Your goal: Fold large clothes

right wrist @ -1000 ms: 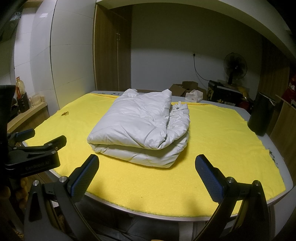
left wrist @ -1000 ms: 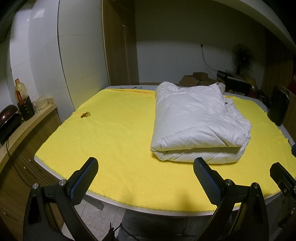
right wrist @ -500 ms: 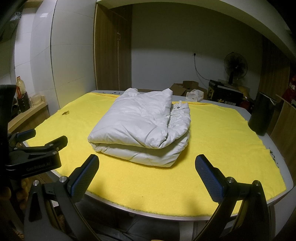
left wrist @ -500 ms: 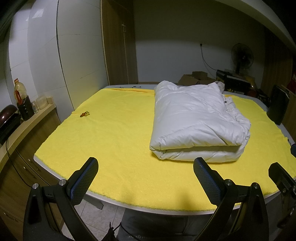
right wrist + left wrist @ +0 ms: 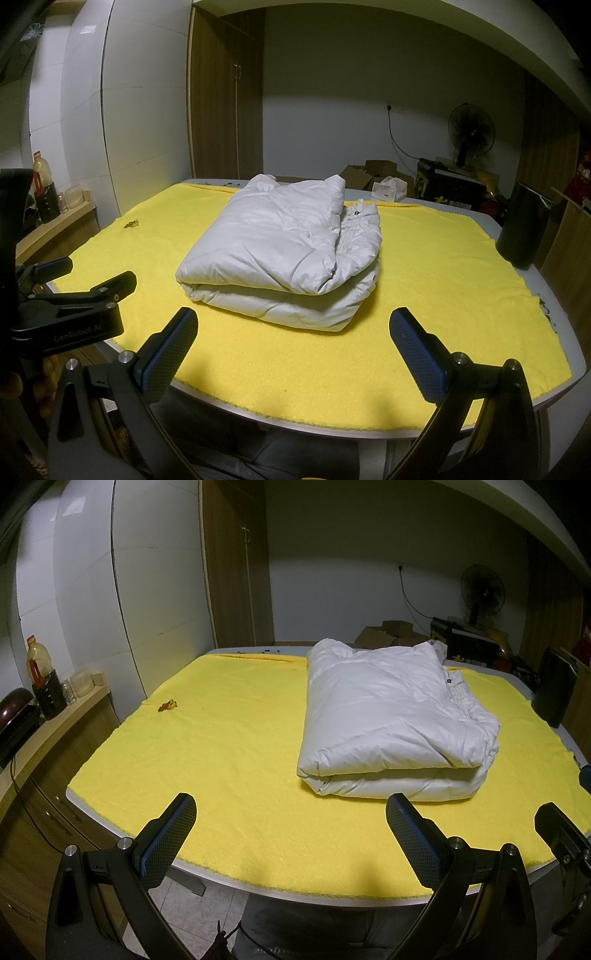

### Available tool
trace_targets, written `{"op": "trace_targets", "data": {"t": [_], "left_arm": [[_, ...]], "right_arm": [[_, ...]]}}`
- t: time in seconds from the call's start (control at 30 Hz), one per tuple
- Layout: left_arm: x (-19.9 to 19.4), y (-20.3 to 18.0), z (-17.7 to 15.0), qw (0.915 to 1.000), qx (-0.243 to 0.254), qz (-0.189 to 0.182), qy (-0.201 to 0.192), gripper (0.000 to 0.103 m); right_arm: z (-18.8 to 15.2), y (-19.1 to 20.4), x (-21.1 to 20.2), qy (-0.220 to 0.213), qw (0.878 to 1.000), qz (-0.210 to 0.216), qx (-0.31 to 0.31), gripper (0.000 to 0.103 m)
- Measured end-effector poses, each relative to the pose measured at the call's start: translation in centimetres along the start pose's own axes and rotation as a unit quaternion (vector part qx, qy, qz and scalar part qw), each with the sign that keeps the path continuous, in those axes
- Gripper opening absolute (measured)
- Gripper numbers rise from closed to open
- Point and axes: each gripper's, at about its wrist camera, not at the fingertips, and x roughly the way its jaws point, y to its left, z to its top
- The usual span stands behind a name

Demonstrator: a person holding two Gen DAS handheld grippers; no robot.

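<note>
Nothing moved — folded white jacket [image 5: 391,723] lies lengthwise front-to-back, fold nearest.

Dim room, white back wall [image 5: 332,110], glossy white panels [image 5: 85,609] on left. Wood wardrobe [image 5: 225,110] in far corner. Fan [image 5: 471,133] and cardboard boxes [image 5: 369,173] at back right. Wood counter [image 5: 44,731] left with bottle [image 5: 37,661]. Tiled floor [image 5: 173,904] below.

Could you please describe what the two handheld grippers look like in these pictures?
Both the left gripper and the right gripper have black angled frames with silver bolts and two fingers faced with dark blue, dimpled pads. Seen from the right wrist, the left gripper's black body carries pale "GenRobot.AI" lettering.
</note>
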Motion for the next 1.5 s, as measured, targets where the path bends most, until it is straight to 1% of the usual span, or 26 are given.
{"op": "trace_targets", "data": {"t": [0.93, 1.4, 1.5], "left_arm": [[0.02, 0.03, -0.08, 1.0000, 0.001, -0.002, 0.000, 0.103], [0.13, 0.24, 0.09, 0.9999, 0.000, -0.010, 0.001, 0.103], [0.04, 0.19, 0.07, 1.0000, 0.000, -0.007, -0.002, 0.103]], "right_arm": [[-0.08, 0.05, 0.05, 0.002, 1.000, 0.001, 0.001, 0.103], [-0.24, 0.13, 0.11, 0.003, 1.000, 0.002, 0.001, 0.103], [-0.24, 0.15, 0.15, 0.002, 1.000, 0.001, 0.000, 0.103]]}}
